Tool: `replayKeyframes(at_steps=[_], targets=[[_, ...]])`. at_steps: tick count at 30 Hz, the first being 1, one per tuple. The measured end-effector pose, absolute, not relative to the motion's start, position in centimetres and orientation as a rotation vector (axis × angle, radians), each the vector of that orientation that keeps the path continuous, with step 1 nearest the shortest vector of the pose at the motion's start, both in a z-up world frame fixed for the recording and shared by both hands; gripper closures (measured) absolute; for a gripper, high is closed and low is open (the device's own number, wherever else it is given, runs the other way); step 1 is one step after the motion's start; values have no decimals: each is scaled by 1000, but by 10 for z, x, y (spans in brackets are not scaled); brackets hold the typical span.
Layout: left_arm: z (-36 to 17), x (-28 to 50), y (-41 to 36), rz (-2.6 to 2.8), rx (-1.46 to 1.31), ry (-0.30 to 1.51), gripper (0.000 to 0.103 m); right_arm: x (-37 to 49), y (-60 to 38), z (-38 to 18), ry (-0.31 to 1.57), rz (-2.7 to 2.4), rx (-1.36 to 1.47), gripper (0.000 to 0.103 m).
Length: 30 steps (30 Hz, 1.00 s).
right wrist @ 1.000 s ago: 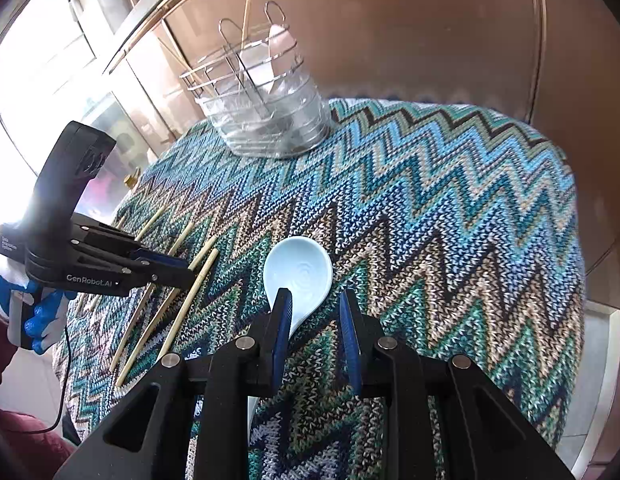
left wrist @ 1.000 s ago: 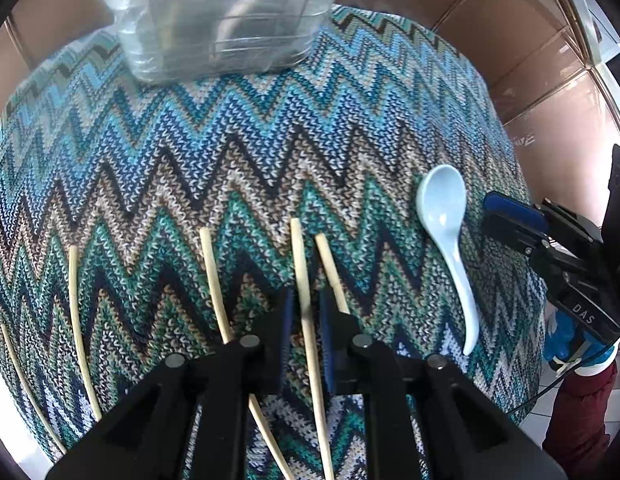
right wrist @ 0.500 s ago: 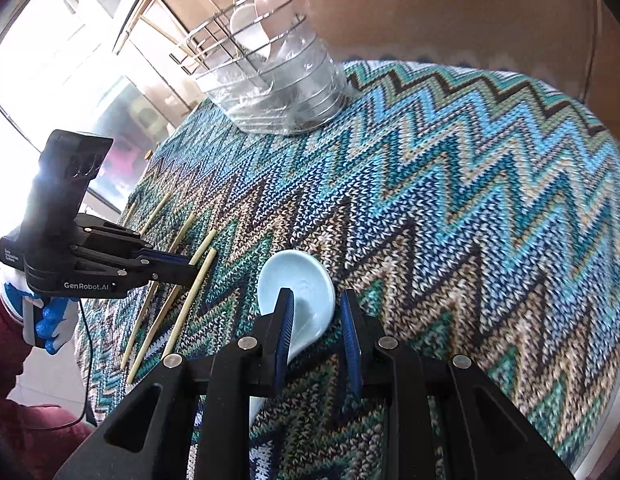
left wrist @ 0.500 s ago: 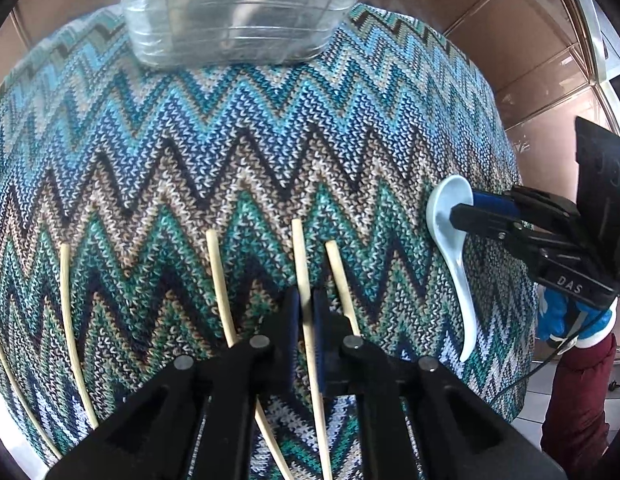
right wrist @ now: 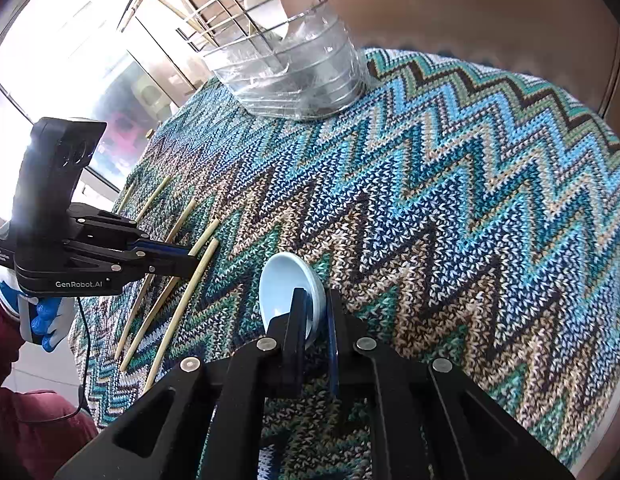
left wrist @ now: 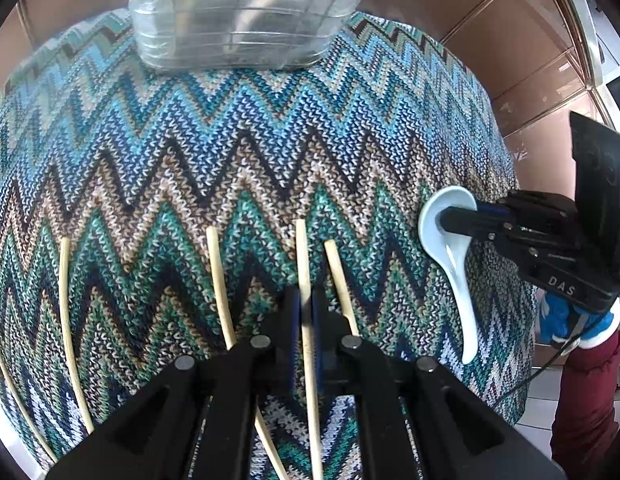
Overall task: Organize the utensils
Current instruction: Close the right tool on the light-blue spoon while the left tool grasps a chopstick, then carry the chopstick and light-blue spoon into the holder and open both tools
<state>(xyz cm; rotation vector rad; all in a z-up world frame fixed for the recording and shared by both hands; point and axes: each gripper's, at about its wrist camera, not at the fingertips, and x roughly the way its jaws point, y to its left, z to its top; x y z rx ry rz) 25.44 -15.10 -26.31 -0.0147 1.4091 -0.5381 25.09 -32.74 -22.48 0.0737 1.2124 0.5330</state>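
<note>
since a second ago both jaws have been closed: left gripper (left wrist: 306, 312) on a chopstick (left wrist: 304, 264) at lower centre, right gripper (right wrist: 313, 312) apparently on the spoon (right wrist: 286, 284) bowl rim, mid-frame. lifts toward the holder (right wrist: 286, 68), upper frame, come next.

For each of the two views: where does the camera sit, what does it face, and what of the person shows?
Left wrist: on the left gripper, looking down at a chopstick between its fingers; gloved hand at right.
Right wrist: on the right gripper, facing the spoon and wire holder; glove, sleeve at left.
Shared: zigzag cloth, spoon, chopsticks, holder, each other's gripper.
</note>
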Motion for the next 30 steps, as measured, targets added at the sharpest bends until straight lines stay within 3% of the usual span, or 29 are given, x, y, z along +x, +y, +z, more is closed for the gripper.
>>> replayKeyframes(at_steps=[9, 15, 25, 30], targets=[[-241, 228, -146, -577, -72, 1329, 99, 215, -323, -189, 1088, 449, 72, 96], [-197, 209, -129, -605, -126, 1206, 99, 206, -325, -151, 972, 404, 101, 96], [-51, 225, -86, -586, -234, 721, 99, 238, -302, -44, 609, 294, 123, 95], [-8, 257, -86, -531, -298, 496, 99, 270, -282, -14, 400, 209, 143, 95]])
